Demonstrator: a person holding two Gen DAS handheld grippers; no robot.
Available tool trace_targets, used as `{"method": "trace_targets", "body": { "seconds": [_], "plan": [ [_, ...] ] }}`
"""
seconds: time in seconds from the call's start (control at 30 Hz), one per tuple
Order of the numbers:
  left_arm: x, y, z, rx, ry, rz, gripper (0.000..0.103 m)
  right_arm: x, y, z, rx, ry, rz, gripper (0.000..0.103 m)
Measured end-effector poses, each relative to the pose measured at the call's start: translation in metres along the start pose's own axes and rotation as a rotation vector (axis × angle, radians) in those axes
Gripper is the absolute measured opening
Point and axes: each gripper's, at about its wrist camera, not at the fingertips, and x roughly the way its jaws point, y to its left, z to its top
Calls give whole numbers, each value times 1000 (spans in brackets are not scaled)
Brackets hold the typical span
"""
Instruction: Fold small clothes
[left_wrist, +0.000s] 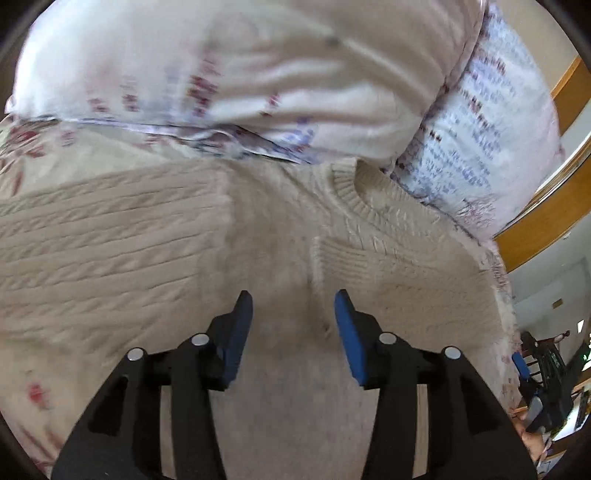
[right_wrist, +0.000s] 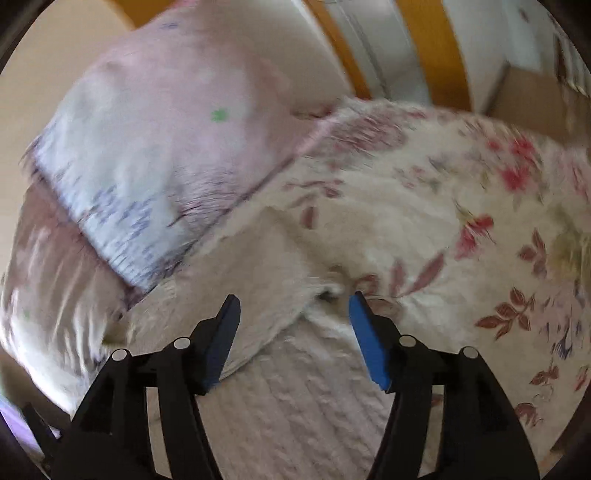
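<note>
Sweater (left_wrist: 155, 236): sleeves folded in, on bed (right_wrist: 461, 206)
Left claw (left_wrist: 293, 299): apart, empty
Right claw (right_wrist: 293, 301): apart, empty
Left: body fold

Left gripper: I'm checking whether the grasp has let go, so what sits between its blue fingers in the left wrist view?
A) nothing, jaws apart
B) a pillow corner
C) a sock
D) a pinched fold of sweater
A: the left gripper stands open above the cream sweater, its pads clamping nothing.
</note>
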Motion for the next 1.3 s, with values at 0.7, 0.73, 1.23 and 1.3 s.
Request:
{"method": "trace_targets", "body": {
  "seconds": [0.7,0.73,1.23,1.3],
  "plan": [
    [-157,288,-50,-830,-328,21,39,55,75,-41,-220,363,225,75],
    [-157,293,-49,-863,-344,14,36,53,74,-41,-220,362,225,75],
    [-161,284,-41,-854,-381,9,7,50,69,-43,-215,369,252,76],
    [-168,274,-35,-828,-406,-17,6,50,68,-43,-214,364,250,76]
  ]
}}
